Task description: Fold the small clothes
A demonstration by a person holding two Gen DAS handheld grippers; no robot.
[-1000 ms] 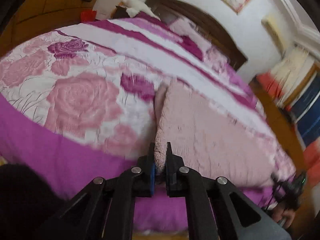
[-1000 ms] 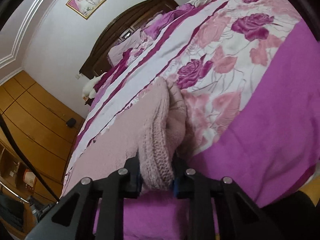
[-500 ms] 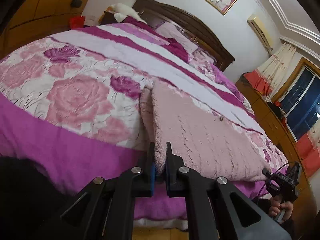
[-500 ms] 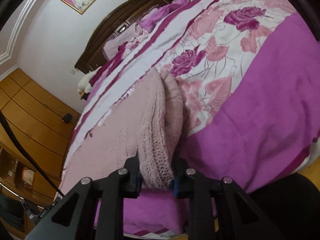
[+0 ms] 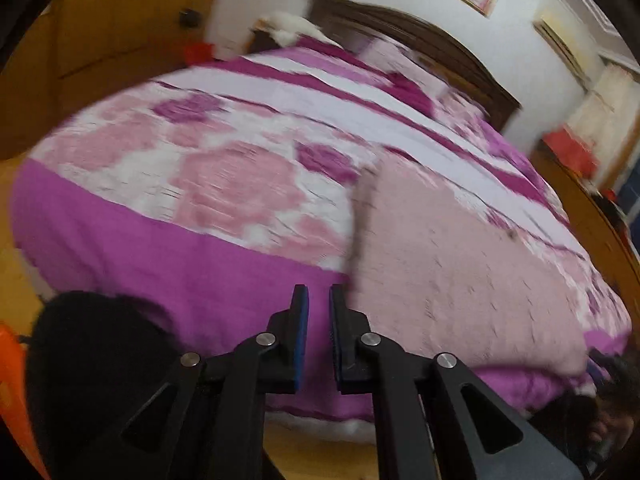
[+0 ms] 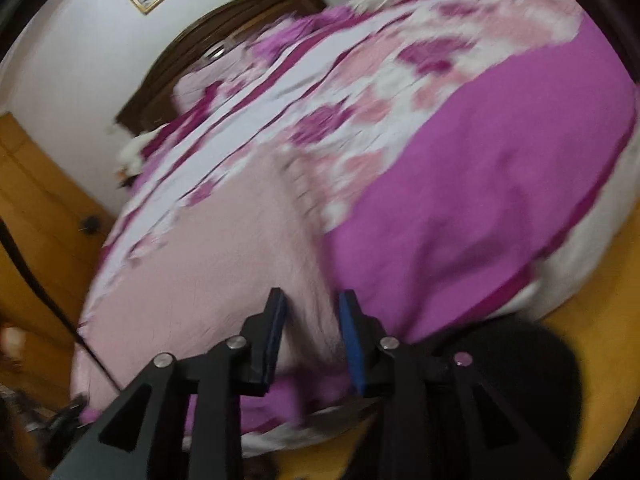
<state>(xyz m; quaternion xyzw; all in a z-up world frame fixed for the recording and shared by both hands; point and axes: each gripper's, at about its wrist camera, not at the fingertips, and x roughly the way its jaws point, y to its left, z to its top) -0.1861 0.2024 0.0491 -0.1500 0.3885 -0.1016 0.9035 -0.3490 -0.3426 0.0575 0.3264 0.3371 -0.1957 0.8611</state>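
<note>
A pale pink knitted sweater (image 5: 452,280) lies flat on the bed near its front edge; it also shows in the right wrist view (image 6: 216,264). My left gripper (image 5: 319,300) is open by a small gap and empty, just left of the sweater's near left corner. My right gripper (image 6: 312,304) is open and empty, its fingers either side of the sweater's near right corner without pinching it. Both views are motion-blurred.
The bed has a pink and magenta rose-patterned cover (image 5: 224,184) with a plain magenta band along the front edge (image 6: 480,200). A dark wooden headboard (image 5: 420,40) stands at the far end. Wooden floor (image 6: 580,360) lies below the bed edge.
Both grippers have opened and let go of the sweater. It now lies flat on the bed, and both grippers have pulled back towards the bed's front edge.
</note>
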